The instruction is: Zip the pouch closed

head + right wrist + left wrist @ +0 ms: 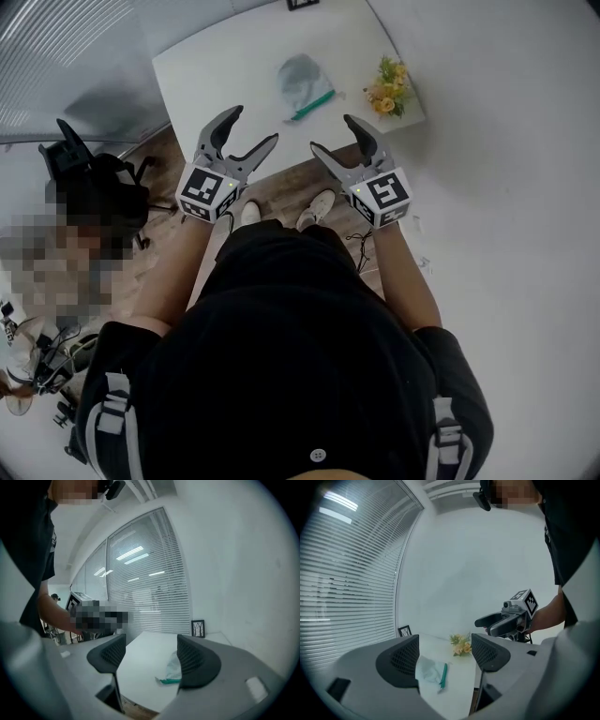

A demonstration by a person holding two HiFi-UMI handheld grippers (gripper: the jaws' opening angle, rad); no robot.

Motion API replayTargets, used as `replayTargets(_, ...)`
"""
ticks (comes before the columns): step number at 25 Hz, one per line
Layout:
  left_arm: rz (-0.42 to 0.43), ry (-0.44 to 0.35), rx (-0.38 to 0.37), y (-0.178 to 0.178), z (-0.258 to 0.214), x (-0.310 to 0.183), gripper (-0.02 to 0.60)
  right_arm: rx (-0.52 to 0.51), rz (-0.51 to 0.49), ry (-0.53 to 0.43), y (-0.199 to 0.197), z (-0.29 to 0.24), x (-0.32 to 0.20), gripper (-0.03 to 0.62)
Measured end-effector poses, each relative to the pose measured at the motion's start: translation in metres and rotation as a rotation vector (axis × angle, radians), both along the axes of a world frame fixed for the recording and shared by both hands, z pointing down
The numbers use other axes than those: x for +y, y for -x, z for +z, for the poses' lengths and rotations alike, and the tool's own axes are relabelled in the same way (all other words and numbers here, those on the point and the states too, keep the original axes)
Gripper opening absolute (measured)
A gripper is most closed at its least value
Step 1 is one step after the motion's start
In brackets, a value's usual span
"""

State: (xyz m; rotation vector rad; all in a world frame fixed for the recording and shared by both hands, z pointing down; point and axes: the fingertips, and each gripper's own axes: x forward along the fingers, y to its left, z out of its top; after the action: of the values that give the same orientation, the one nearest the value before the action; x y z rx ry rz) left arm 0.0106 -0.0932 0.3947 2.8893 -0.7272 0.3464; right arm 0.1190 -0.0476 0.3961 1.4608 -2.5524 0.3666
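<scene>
While the pouch (pixel 302 82) lies on the desk (pixel 216 75) ahead, we hold our left gripper (pixel 253 127) and right gripper (pixel 333 133) spread wide, empty, ready to reach.

The left gripper (pixel 444 657) holds its 2 jaws apart with nothing between them, framing a pale pouch (pixel 427 673) with a teal edge on the white bench (pixel 459 691), yellow flowers (pixel 461 645) behind it, the right gripper (pixel 486 624) raised alongside.

pouch (pixel 298 80): pale blue-grey, green along one edge
table (pixel 211 70): white
flowers (pixel 386 90): yellow, green leaves
left gripper (pixel 254 125): grey, black-and-white marker cube
right gripper (pixel 332 133): same
</scene>
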Motion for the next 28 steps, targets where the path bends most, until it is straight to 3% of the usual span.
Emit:
replayTargets(6, -0.108, 0.059, -0.100, -0.013, 0.036, 0.007, 0.334, -0.033, -0.180, 0.094, -0.007, 0.051, -0.014, 0.341)
replayTargets(15, -0.208, 0.111, -0.171, -0.023, 0.083, 0.004, 0.334, -0.033, -0.292, 0.189, -0.003, 0.114, -0.026, 0.341)
replayTargets(21, -0.186, 0.131, -0.243, -0.024, 0.132, -0.001, 0.333, -0.001, -0.305, 0.237, 0.004, 0.148, -0.037, 0.341)
replayTargets(28, -0.099, 0.177, -0.341, -0.027, 0.194, -0.009, 0.333, 0.031, -0.289, 0.320, 0.011, 0.188, -0.053, 0.341)
